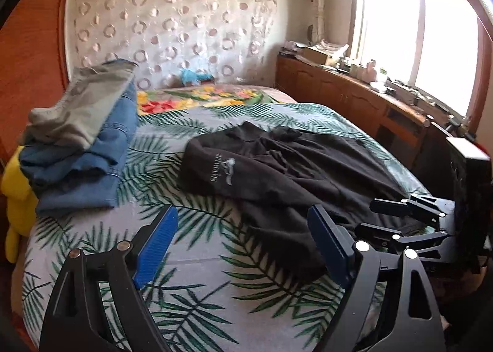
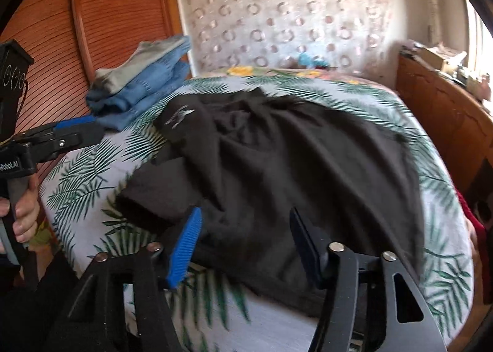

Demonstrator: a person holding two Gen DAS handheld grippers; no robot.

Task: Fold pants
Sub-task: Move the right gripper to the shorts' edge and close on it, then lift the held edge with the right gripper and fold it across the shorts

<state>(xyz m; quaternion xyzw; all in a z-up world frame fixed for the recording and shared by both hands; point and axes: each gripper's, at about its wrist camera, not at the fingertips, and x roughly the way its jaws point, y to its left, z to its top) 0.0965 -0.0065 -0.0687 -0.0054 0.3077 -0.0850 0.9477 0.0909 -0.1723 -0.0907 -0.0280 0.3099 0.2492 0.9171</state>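
Black pants (image 1: pixel 277 173) crumpled on leaf-print bed (image 1: pixel 191 259), both grippers hovering

Folded jeans (image 1: pixel 89 148) stacked on leaf-print bedspread (image 1: pixel 191 259) near wooden cabinet (image 1: pixel 348 96)

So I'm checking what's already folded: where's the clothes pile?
The clothes pile sits at the bed's left edge by the wooden wall, left of the black pants in both views.
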